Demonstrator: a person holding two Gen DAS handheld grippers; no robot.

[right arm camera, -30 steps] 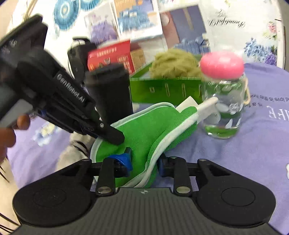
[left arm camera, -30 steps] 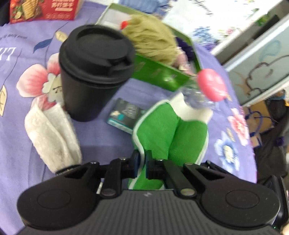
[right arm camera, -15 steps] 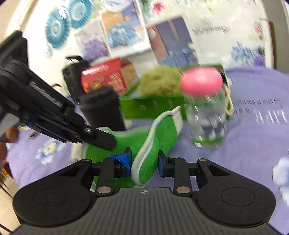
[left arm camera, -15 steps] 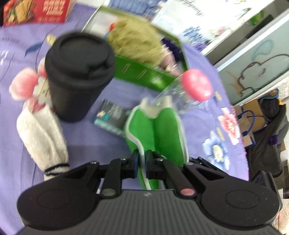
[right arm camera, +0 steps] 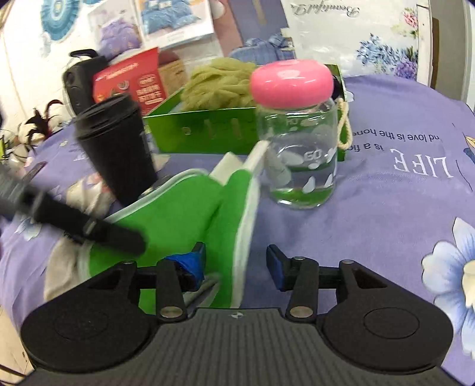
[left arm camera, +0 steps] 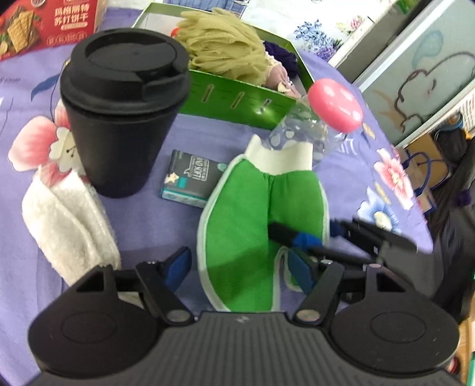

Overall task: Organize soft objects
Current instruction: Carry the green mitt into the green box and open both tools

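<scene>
A green mitt with white trim [left arm camera: 252, 219] lies folded on the purple cloth, its white cuff against the glass jar; it also shows in the right wrist view [right arm camera: 190, 225]. My left gripper [left arm camera: 240, 264] is open, its fingers on either side of the mitt's near end. My right gripper [right arm camera: 236, 264] is open around the mitt's raised edge; its fingers [left arm camera: 299, 237] show in the left wrist view at the mitt's right side. A white fluffy towel [left arm camera: 68, 219] lies left. A green box [left arm camera: 237, 98] holds olive yarn [left arm camera: 225, 56].
A black lidded cup [left arm camera: 118, 112] stands beside the towel. A glass jar with a pink lid [right arm camera: 299, 133] stands by the box. A small dark packet [left arm camera: 193, 178] lies between cup and mitt. A red cracker box [left arm camera: 47, 23] stands at the back left.
Both grippers have opened and let go of the green mitt, which now rests on the cloth. The left gripper sits a little lower and closer.
</scene>
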